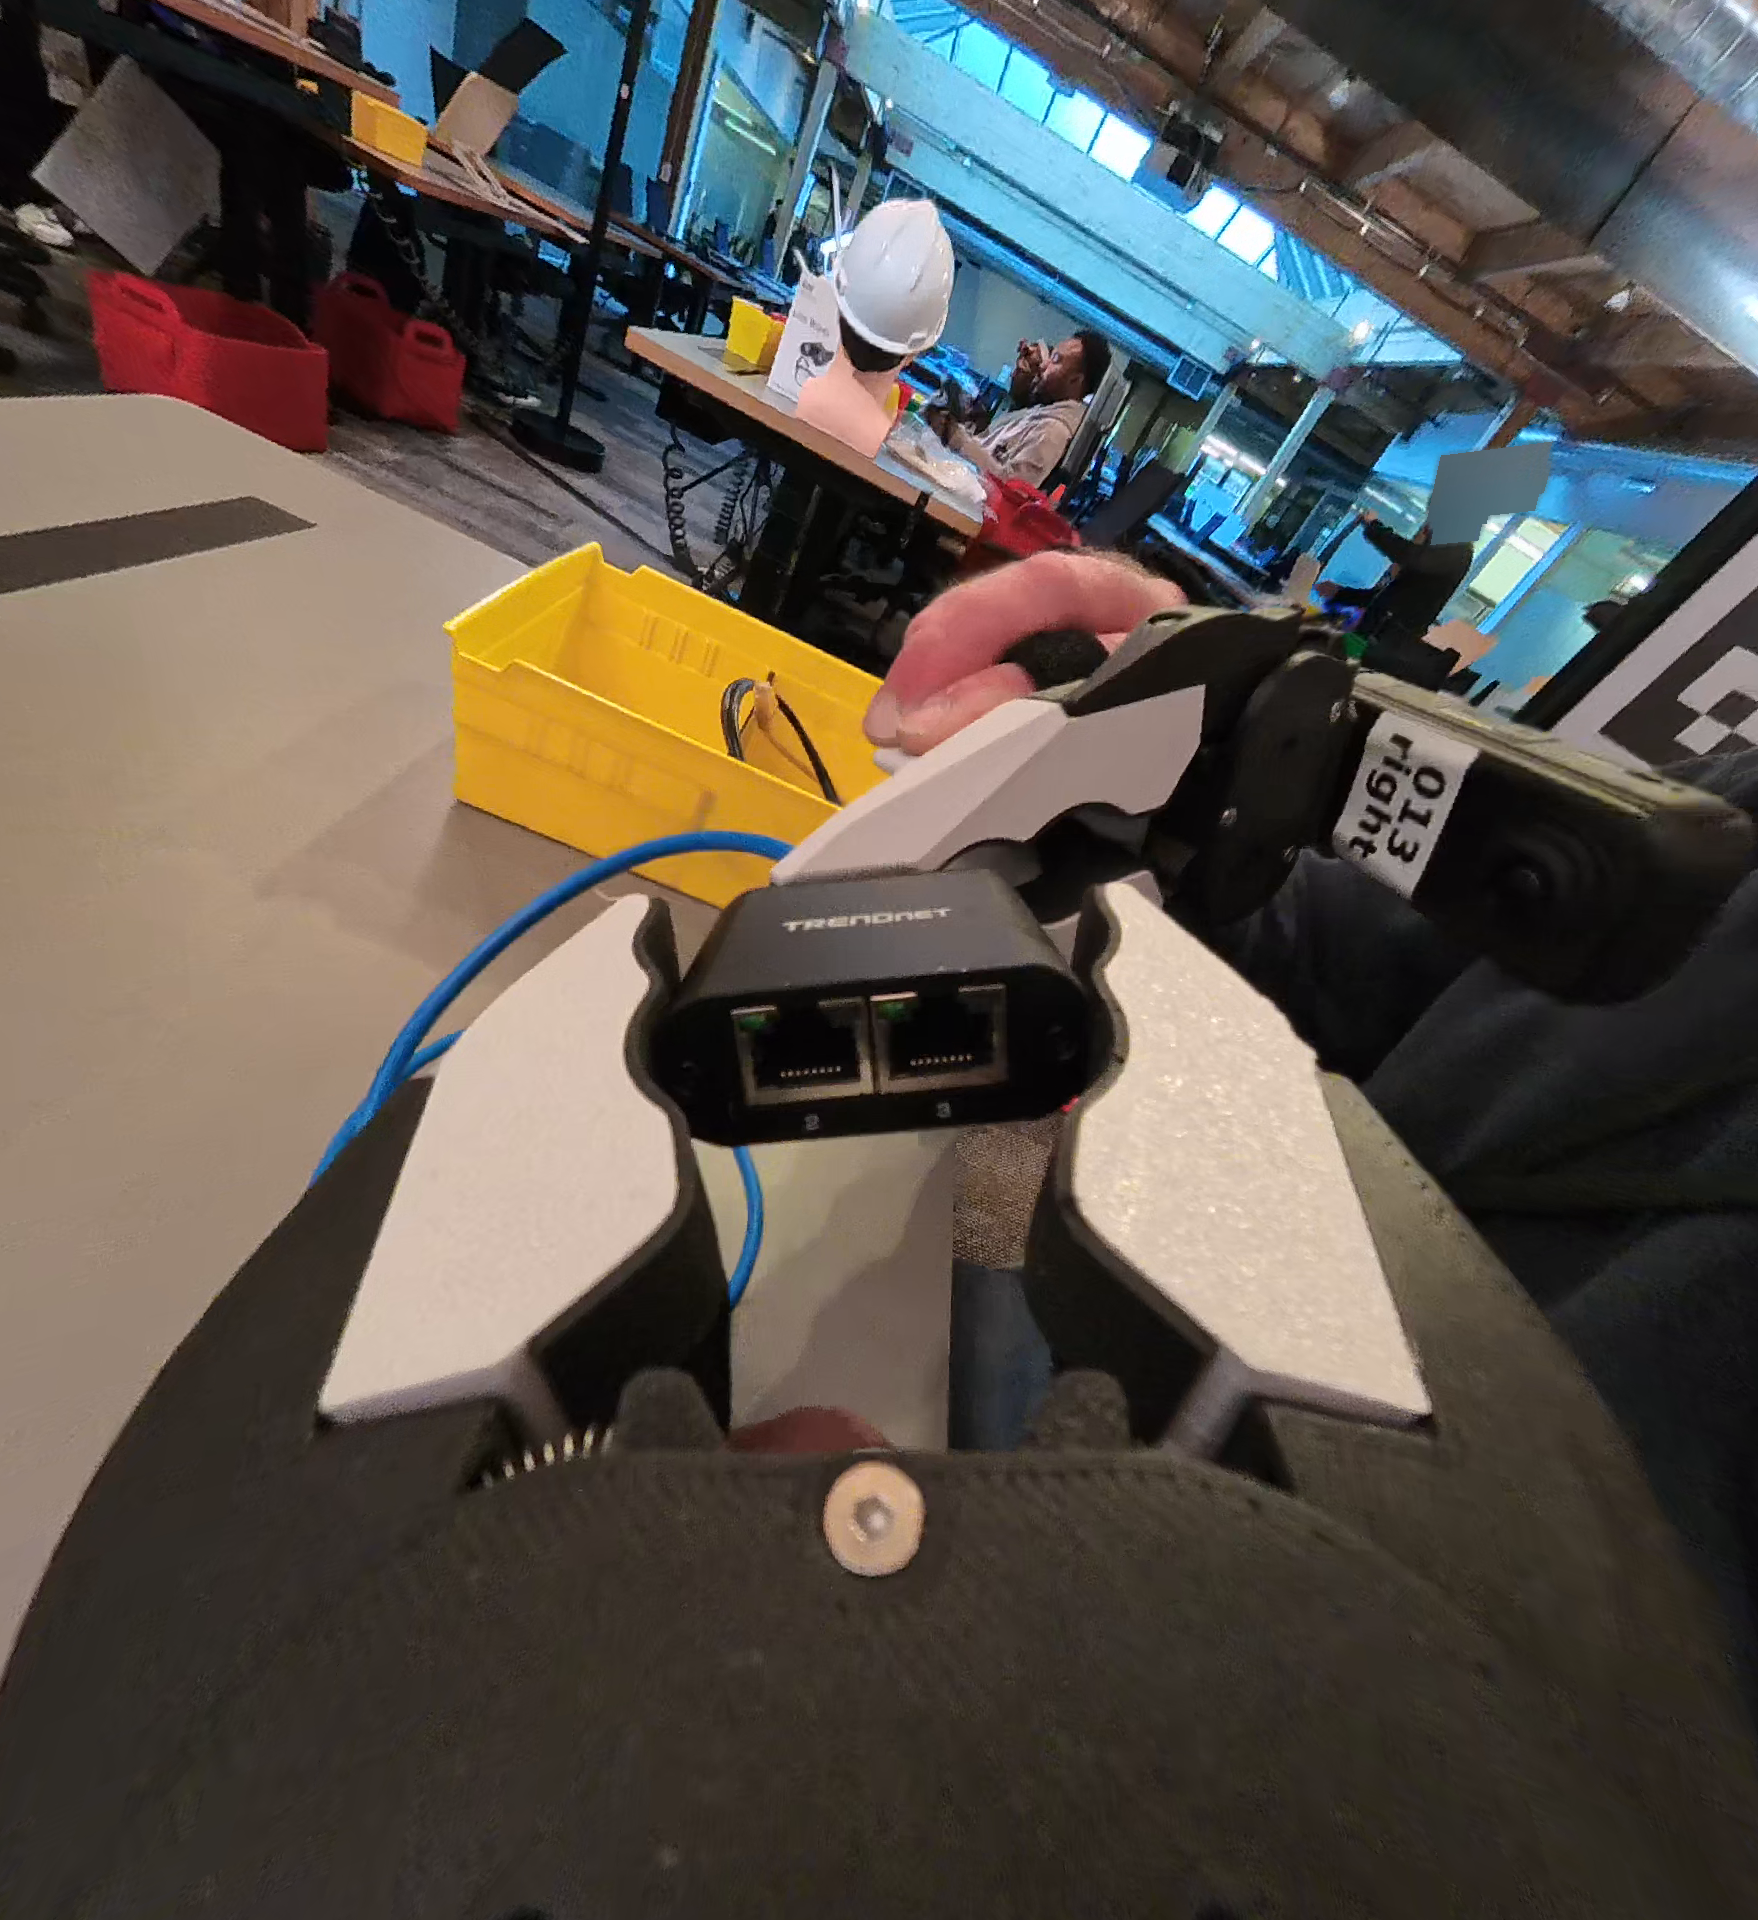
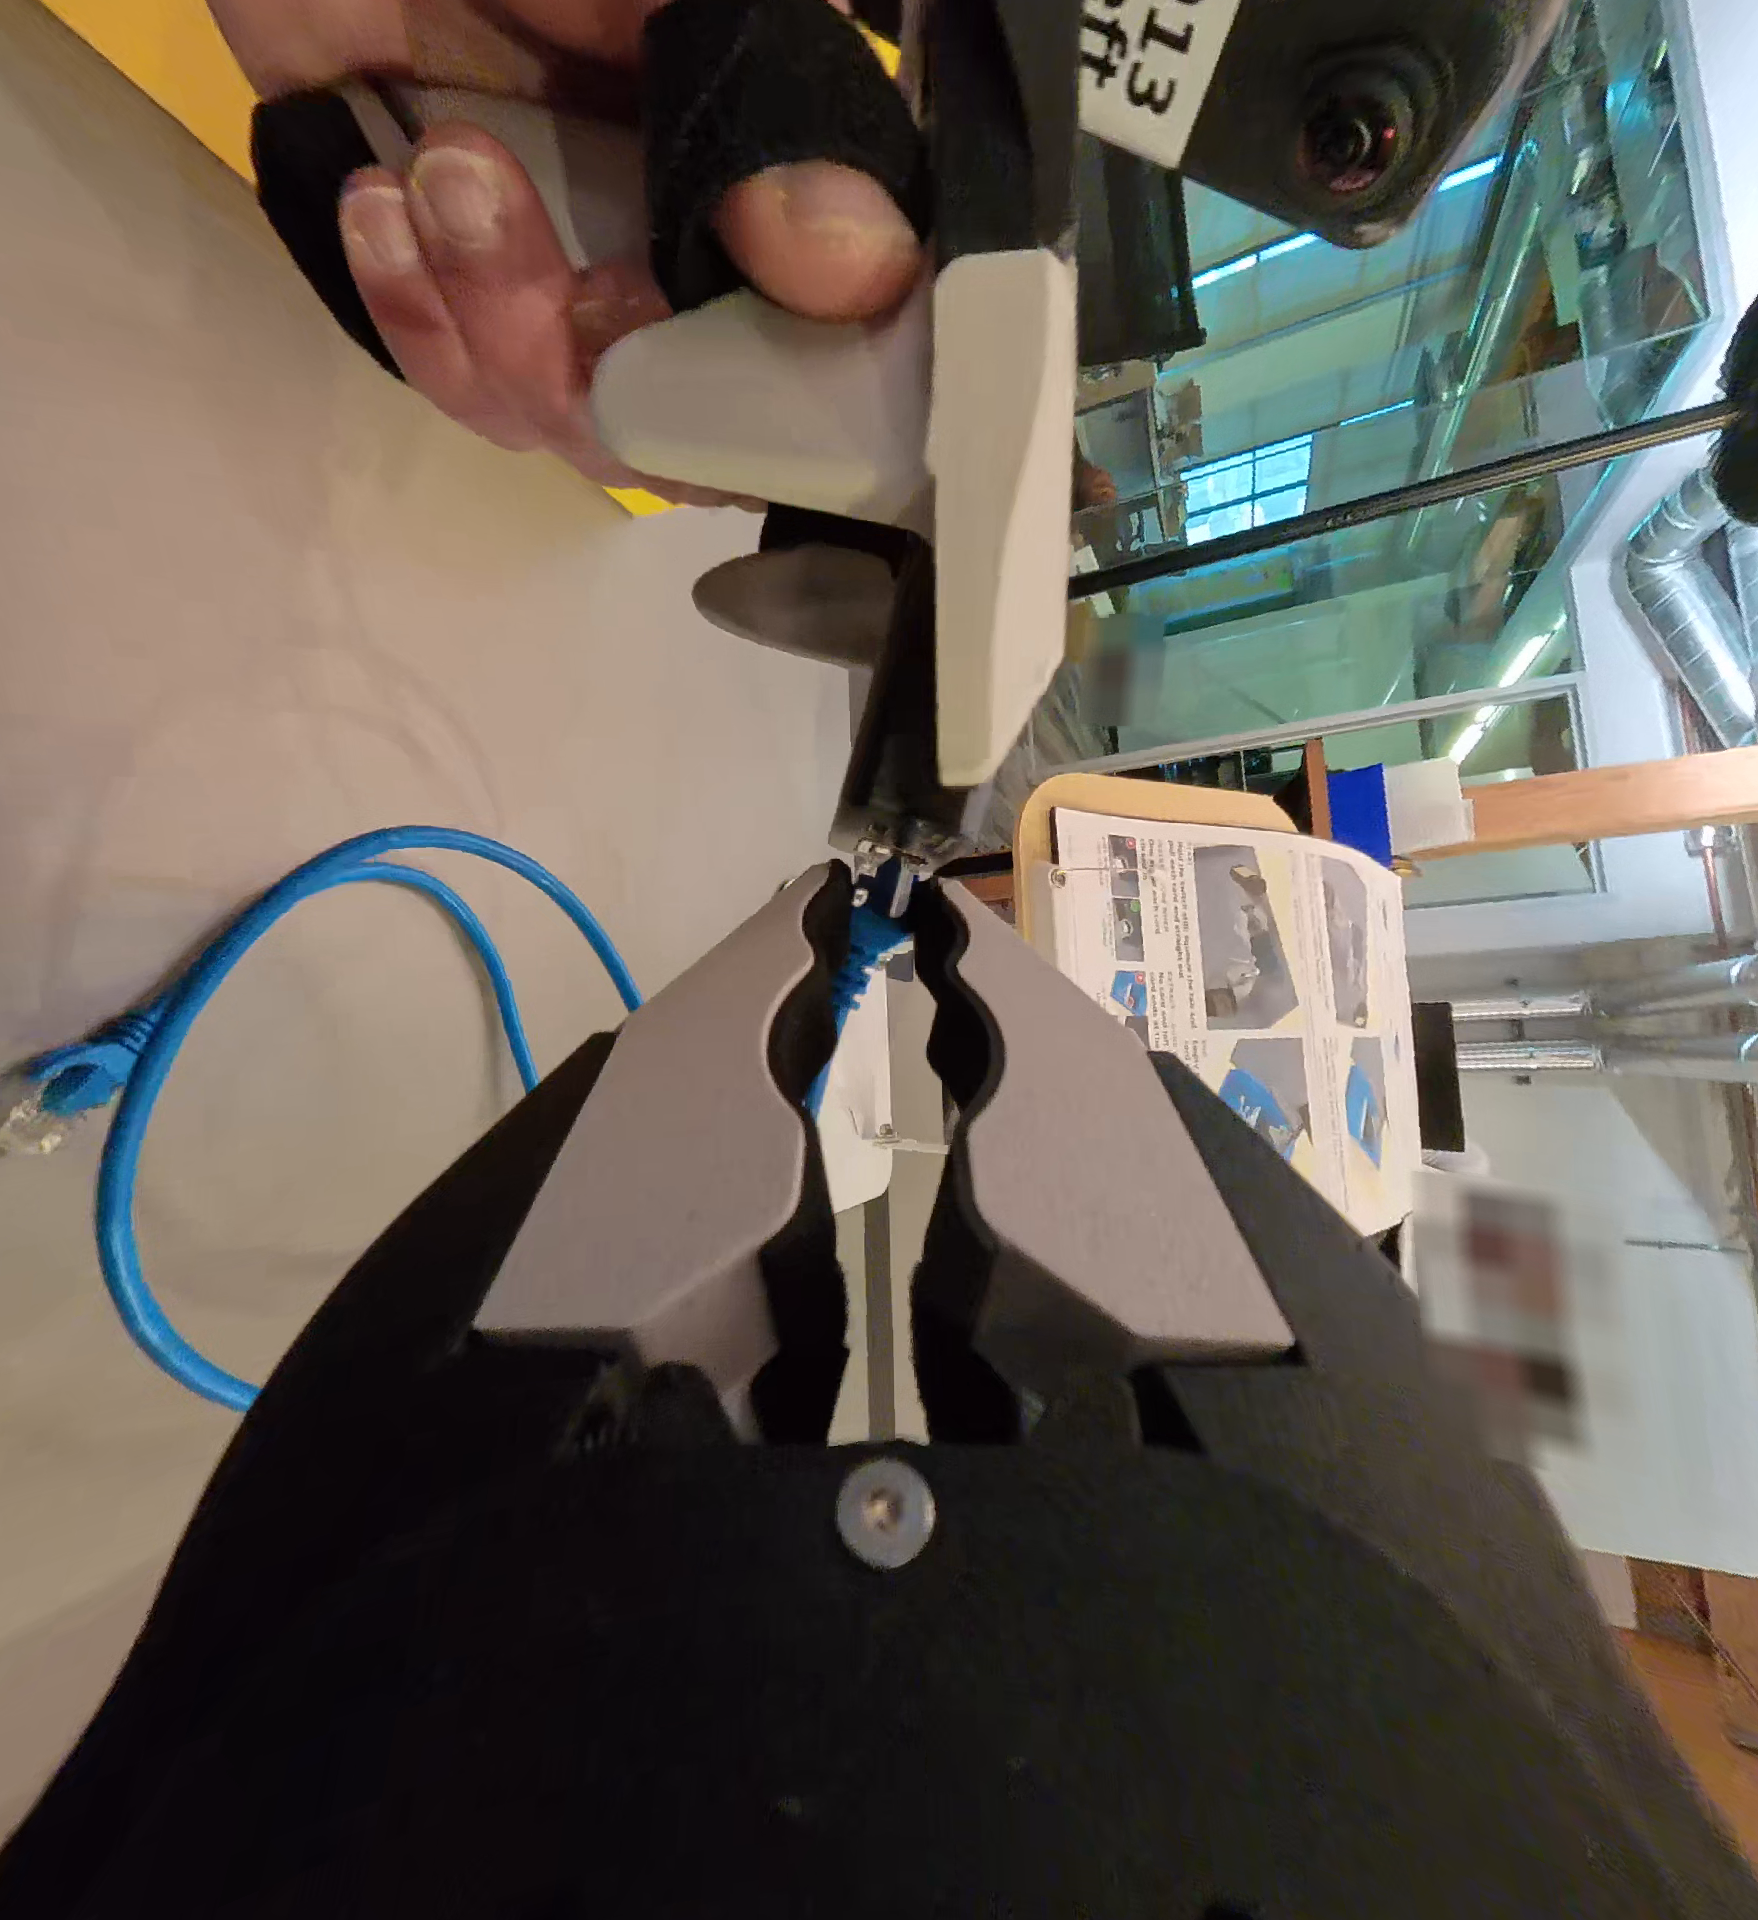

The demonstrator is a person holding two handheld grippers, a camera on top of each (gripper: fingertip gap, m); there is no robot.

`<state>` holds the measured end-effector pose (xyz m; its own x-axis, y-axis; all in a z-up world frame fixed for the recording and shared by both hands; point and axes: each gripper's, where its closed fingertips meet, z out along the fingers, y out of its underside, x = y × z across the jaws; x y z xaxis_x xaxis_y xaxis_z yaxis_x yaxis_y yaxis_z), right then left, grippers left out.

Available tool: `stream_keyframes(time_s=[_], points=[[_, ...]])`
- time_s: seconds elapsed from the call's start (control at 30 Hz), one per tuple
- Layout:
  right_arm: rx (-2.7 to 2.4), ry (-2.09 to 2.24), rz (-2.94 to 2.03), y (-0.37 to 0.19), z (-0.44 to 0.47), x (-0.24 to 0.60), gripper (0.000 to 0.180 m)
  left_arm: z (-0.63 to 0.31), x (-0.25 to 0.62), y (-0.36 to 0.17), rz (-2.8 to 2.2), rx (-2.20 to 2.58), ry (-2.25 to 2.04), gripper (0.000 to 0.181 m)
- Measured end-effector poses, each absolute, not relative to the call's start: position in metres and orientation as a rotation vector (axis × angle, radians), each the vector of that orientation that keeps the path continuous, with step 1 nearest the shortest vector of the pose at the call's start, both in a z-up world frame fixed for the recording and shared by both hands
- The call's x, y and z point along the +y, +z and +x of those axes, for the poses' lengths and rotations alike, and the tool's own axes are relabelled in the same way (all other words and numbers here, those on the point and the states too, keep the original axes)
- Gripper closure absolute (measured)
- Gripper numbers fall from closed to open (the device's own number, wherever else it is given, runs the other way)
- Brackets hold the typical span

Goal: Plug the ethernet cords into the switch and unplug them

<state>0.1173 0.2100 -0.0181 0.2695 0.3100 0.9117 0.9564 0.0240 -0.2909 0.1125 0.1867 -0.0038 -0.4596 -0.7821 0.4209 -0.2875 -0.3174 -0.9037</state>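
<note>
Switch (image 1: 870,1003) clamped in left tongs (image 1: 875,1023); right tongs (image 2: 880,899) pinch blue cord (image 2: 870,940).

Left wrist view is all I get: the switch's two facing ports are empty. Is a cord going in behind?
Observer: Yes, the right gripper pinches a blue plug right at the switch's far end.
Operator: Is it seated?
Observer: Cannot tell; the plug tip meets the switch's edge, but the port is hidden.
Operator: Where is the cord's other end?
Observer: Its free plug lies loose on the table.
</note>
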Motion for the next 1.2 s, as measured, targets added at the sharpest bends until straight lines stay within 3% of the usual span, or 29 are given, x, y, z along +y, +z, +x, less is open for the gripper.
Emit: stream_keyframes(time_s=[0.4,0.67,0.83,0.93,1.2], points=[[-1.328,-0.730,-1.488,-0.009,0.118,0.191,0.170,0.109,0.171,-0.002,-1.306,1.652,-1.872,0.107],[-1.239,-0.848,-1.560,-0.015,0.124,0.199,0.169,0.116,0.176,-0.004,-1.347,1.614,-1.556,0.107],[-1.310,-0.821,-1.505,-0.013,0.121,0.193,0.169,0.112,0.172,0.000,-1.373,1.639,-1.765,0.107],[-1.316,-0.813,-1.565,-0.020,0.145,0.184,0.169,0.103,0.225,0.014,-1.412,1.427,-1.817,0.107],[-0.999,-0.697,-1.607,0.036,0.186,0.183,0.169,0.107,0.216,0.001,-1.375,1.563,-1.621,0.107]])
